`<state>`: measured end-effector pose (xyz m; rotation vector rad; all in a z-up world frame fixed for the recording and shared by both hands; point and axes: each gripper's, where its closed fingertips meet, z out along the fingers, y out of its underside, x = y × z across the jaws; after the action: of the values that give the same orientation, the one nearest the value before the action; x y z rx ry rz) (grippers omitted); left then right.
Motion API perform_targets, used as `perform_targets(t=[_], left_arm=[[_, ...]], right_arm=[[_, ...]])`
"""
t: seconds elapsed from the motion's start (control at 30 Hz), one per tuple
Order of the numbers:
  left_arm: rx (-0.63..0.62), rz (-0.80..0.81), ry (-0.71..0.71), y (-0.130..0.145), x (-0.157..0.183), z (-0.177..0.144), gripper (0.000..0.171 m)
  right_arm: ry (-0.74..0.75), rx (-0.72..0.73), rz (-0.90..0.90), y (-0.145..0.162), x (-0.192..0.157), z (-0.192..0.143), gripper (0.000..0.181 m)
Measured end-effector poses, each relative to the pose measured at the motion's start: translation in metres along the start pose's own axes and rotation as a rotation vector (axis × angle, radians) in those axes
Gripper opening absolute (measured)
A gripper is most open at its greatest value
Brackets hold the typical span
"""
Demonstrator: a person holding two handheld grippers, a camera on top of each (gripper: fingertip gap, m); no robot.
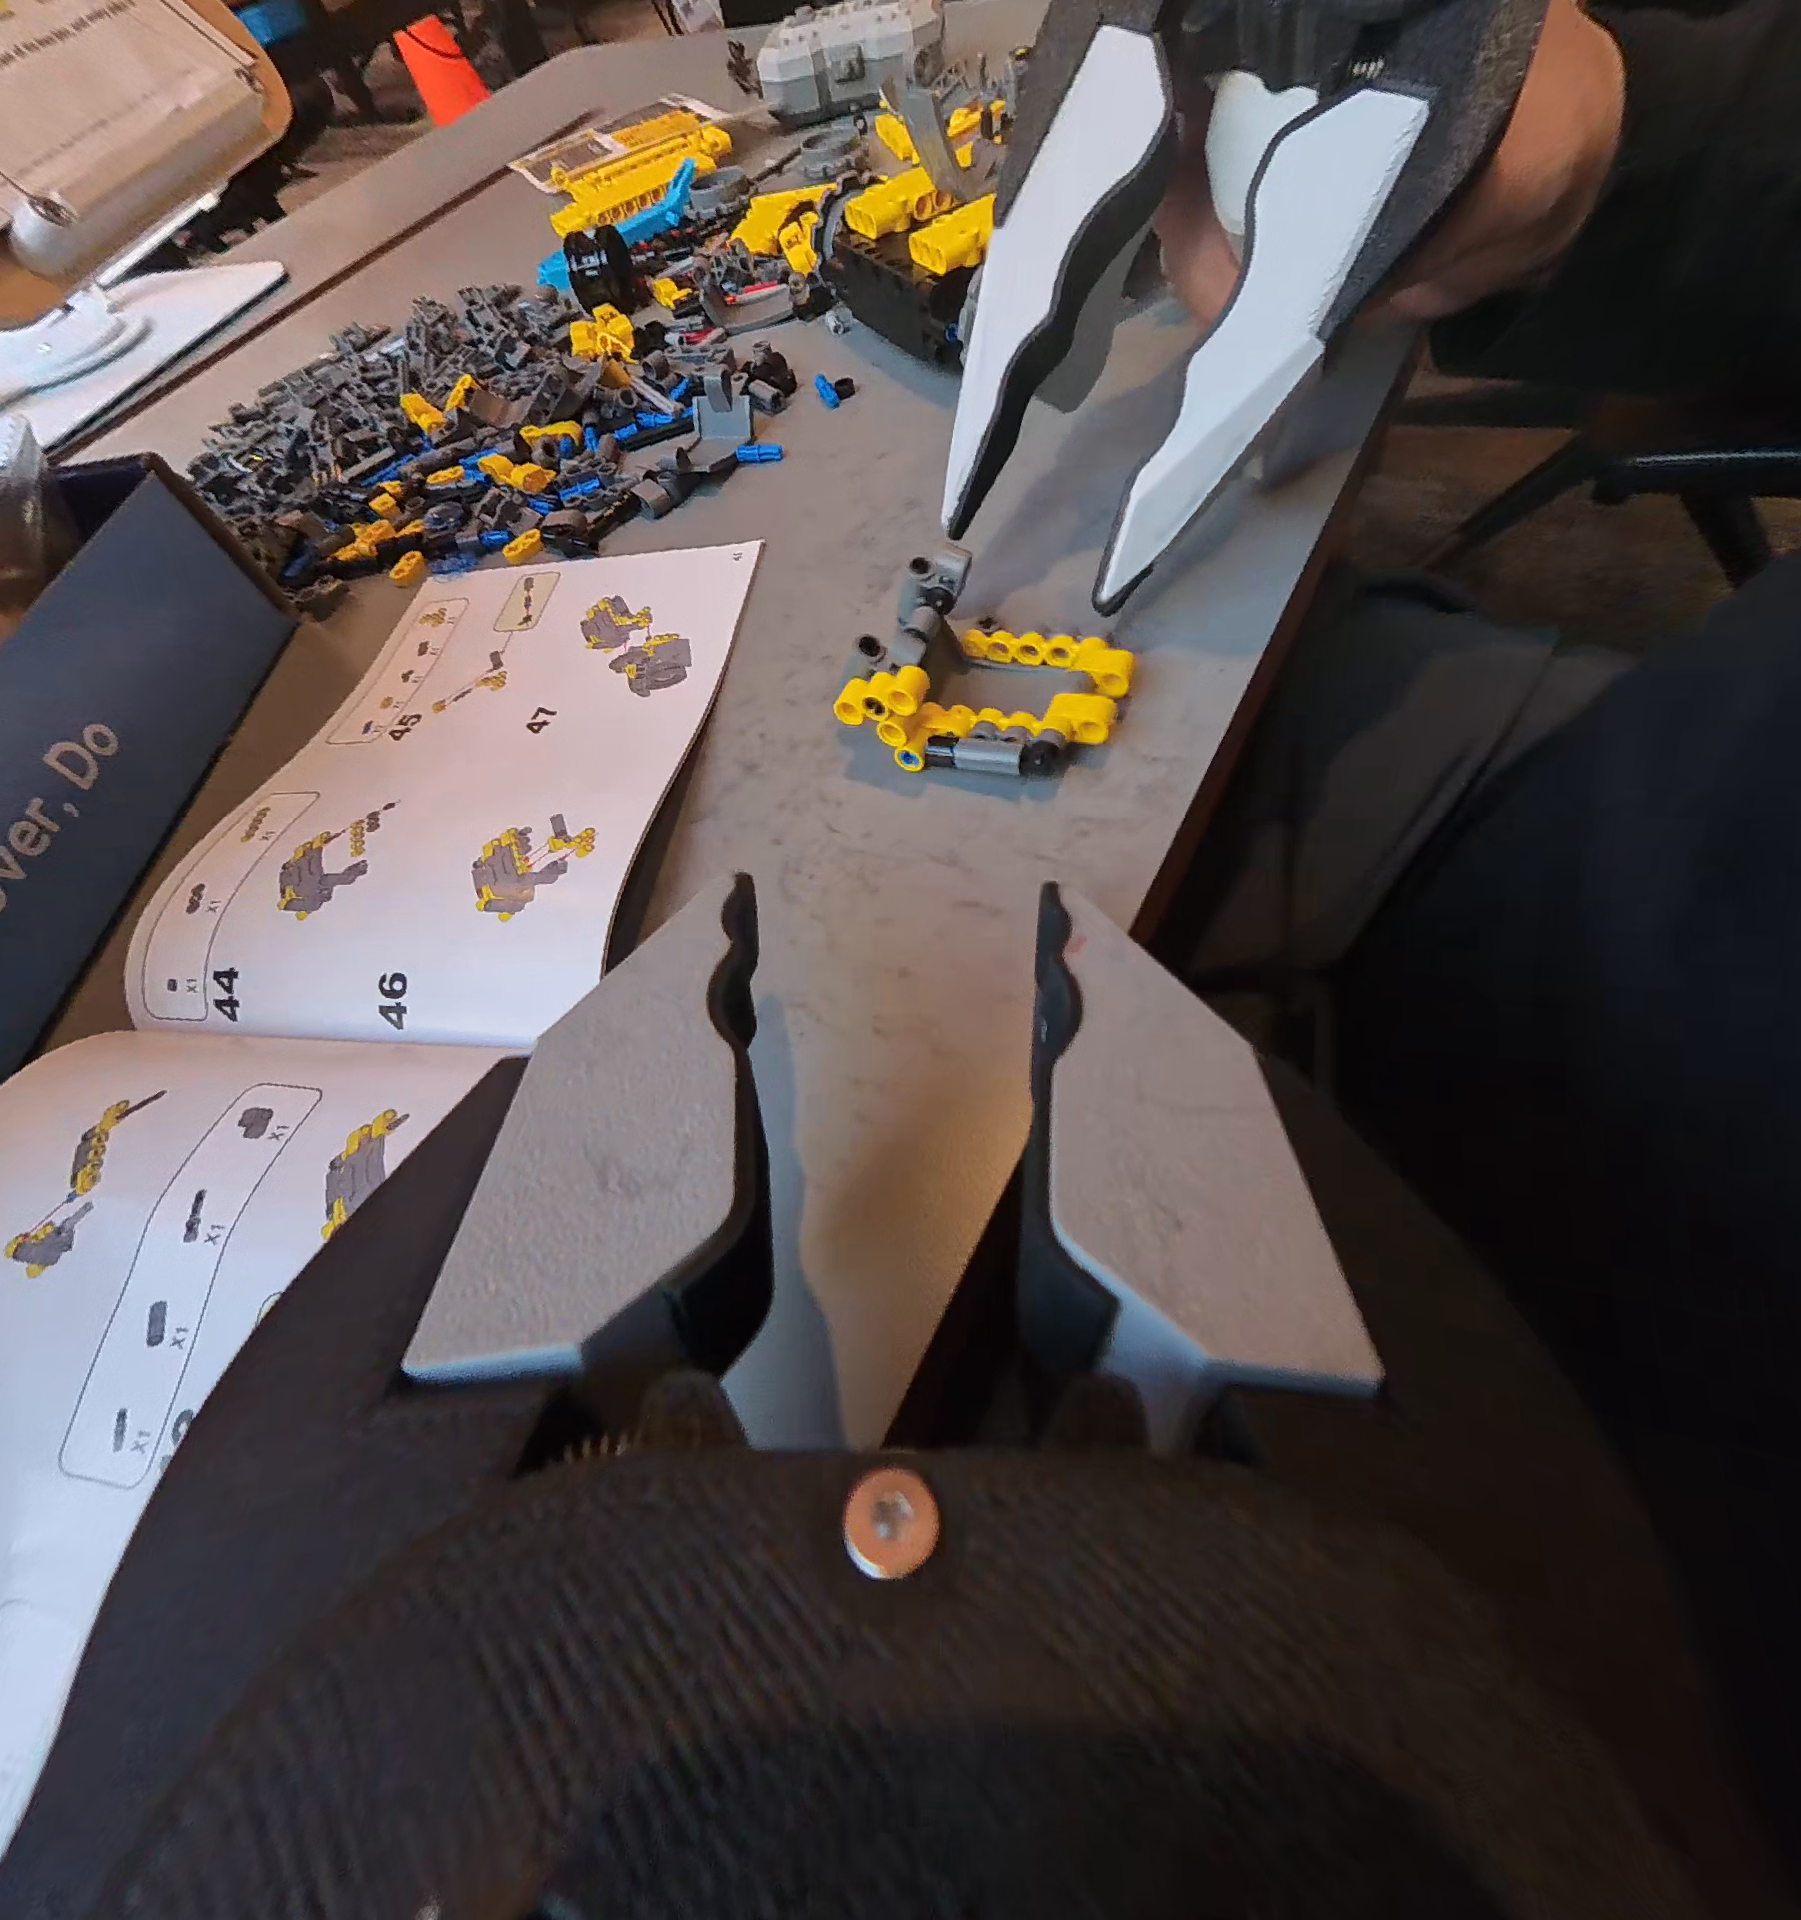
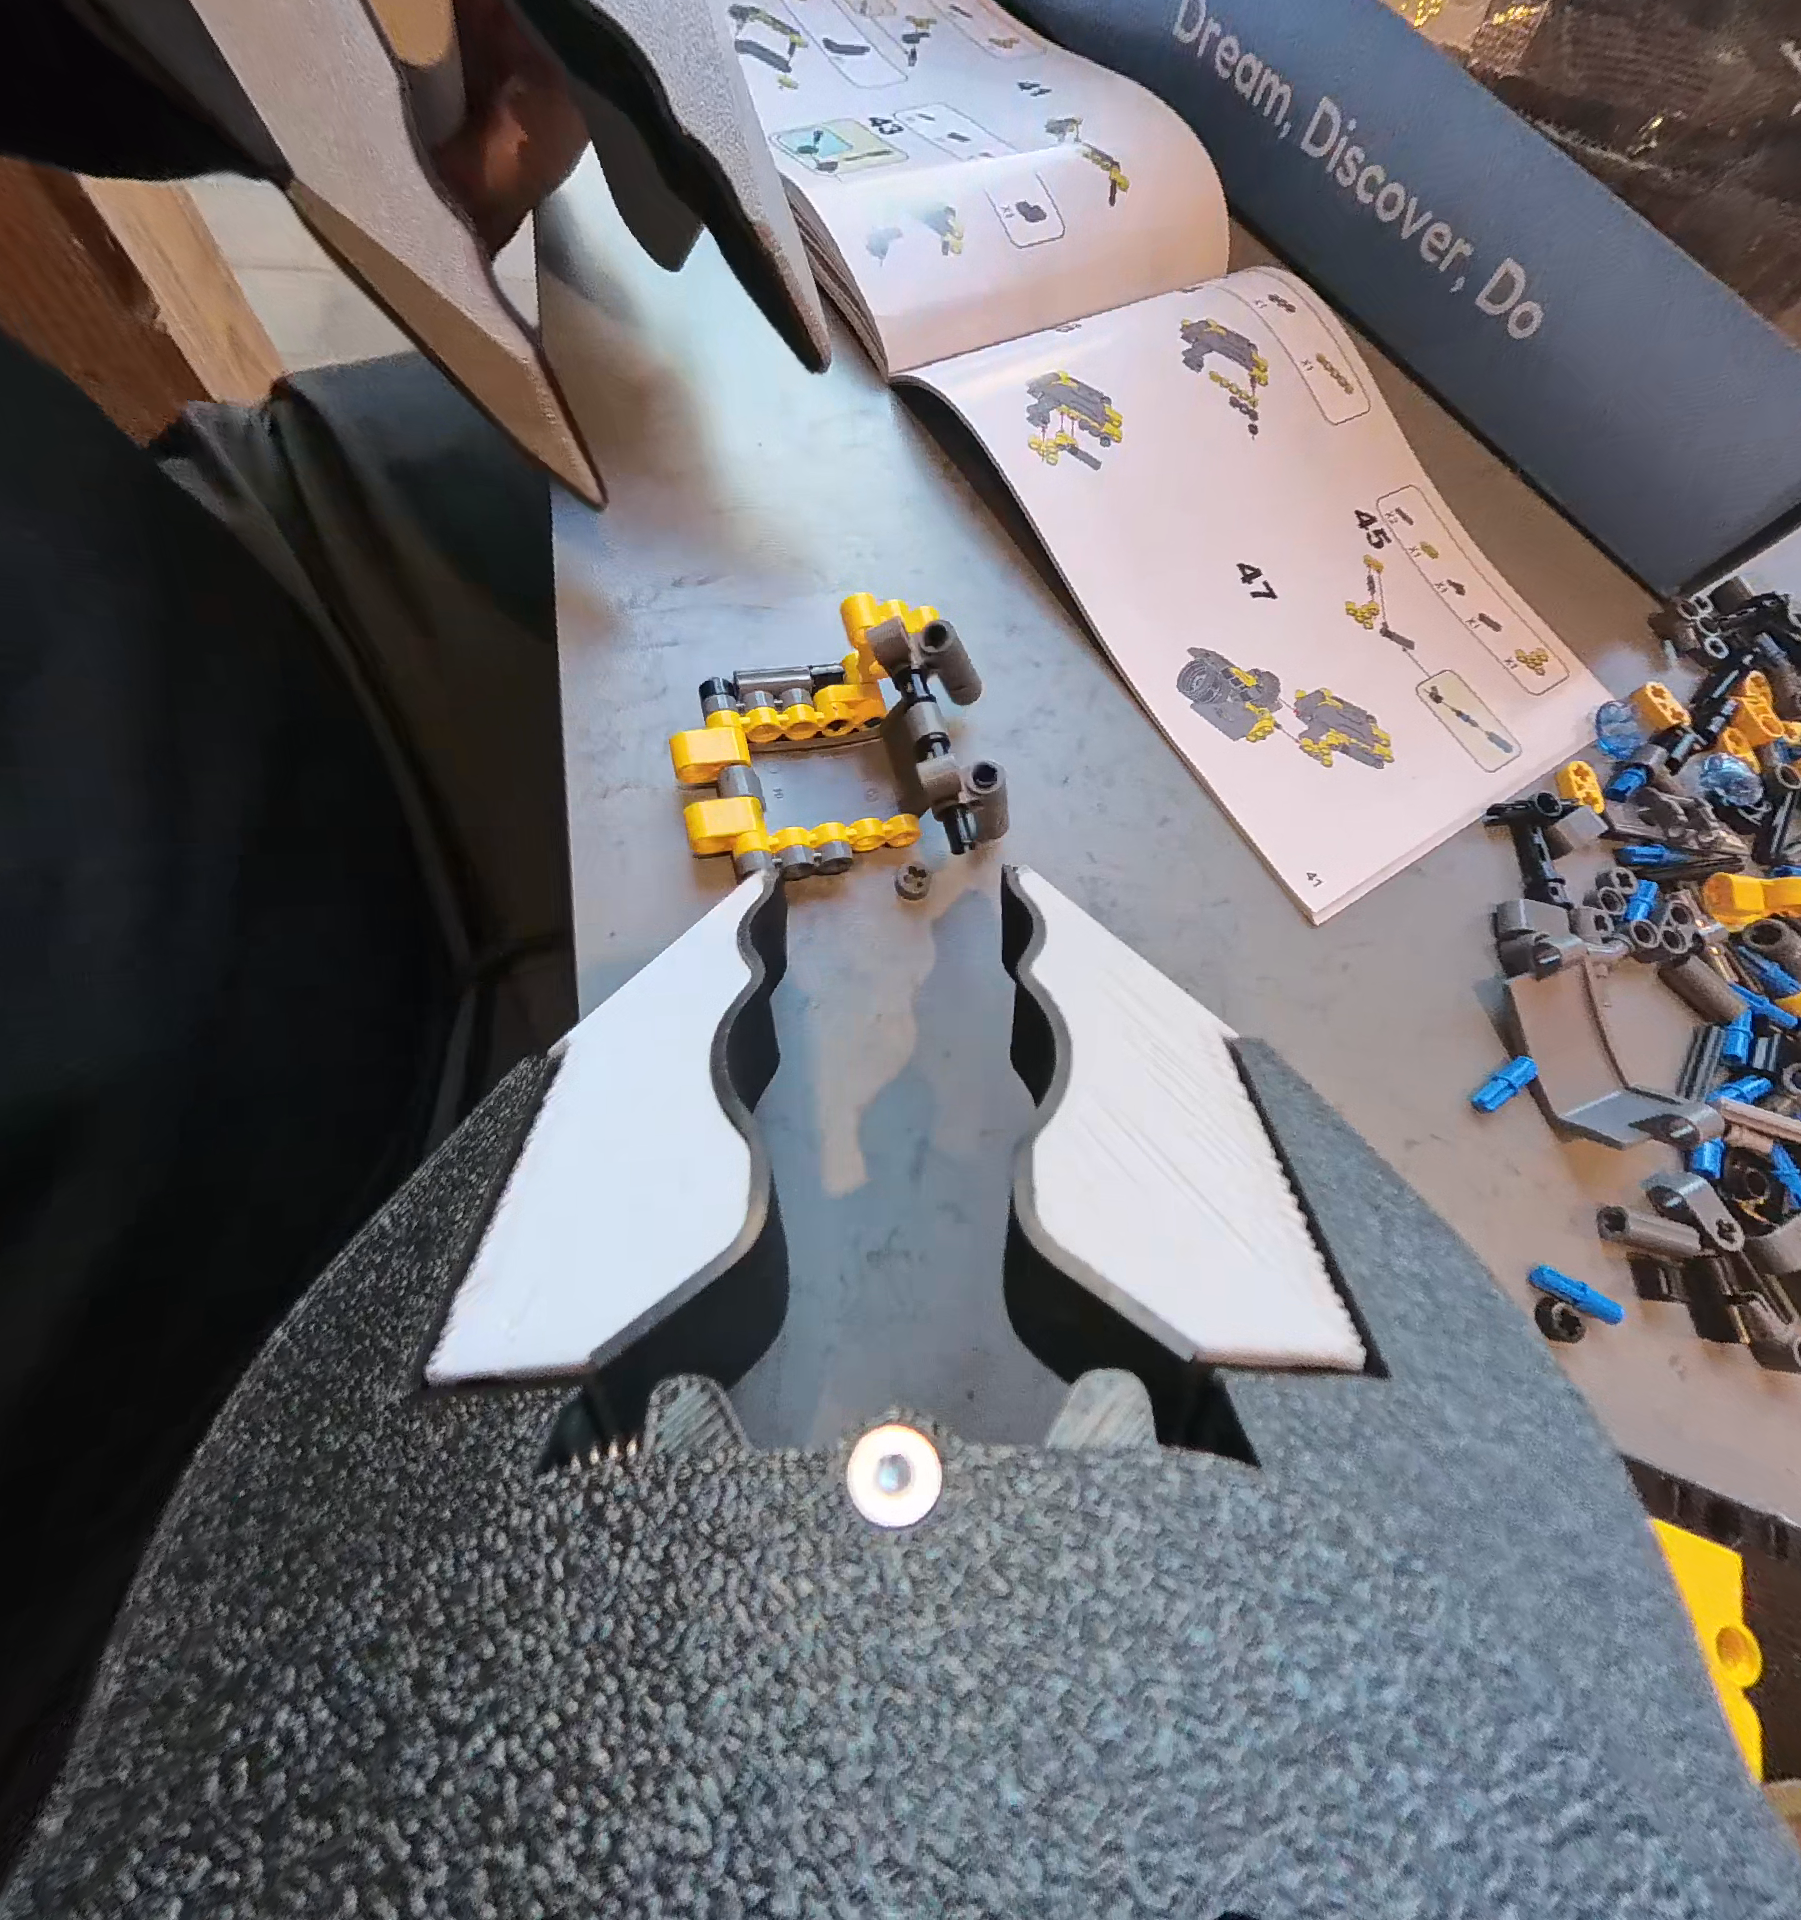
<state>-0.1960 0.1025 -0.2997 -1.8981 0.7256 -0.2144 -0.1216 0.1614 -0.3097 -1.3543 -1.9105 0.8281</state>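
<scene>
On the counter [image 1: 875,883] between your grippers lies the yellow-grey frame [image 2: 834,743], ungripped; right gripper [image 2: 888,883] fingers spread, tips just beside a loose grey bush [image 2: 914,881]; left gripper [image 1: 896,899] fingers spread, empty, near the open manual [image 1: 439,790].

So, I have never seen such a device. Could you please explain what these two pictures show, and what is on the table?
A person holds two hand tools, each with two jaws and a camera looking along them. One picture is from the left gripper, the other from the right gripper. Both are open and hold nothing. Between them, on the grey table, lies a small yellow and grey brick frame, nearest the right one. Beside it are an open instruction booklet, a pile of loose bricks and a dark box.
</scene>
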Motion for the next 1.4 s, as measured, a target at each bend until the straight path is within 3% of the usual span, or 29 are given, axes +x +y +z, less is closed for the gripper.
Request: perform_targets(t=[0.1, 0.47, 1.0, 1.2, 1.4], left_arm=[[0.013, 0.006, -0.033, -0.005, -0.003, 0.001, 0.043], [-0.011, 0.007, -0.072, -0.003, -0.004, 0.011, 0.037], [0.014, 0.066, -0.073, -0.007, 0.009, 0.006, 0.033], [-0.070, 0.200, 0.009, -0.029, 0.035, 0.023, 0.032], [-0.205, 0.223, 0.094, -0.018, 0.037, 0.049, 0.035]], right_arm=[[0.002, 0.015, -0.008, -0.002, -0.001, -0.002, 0.040], [0.005, 0.096, -0.056, -0.011, -0.005, -0.010, 0.033], [0.013, 0.075, -0.085, -0.009, -0.008, -0.008, 0.033], [0.019, -0.061, -0.032, 0.011, 0.001, -0.001, 0.014], [-0.037, -0.103, 0.041, 0.013, 0.005, 0.007, 0.012]])
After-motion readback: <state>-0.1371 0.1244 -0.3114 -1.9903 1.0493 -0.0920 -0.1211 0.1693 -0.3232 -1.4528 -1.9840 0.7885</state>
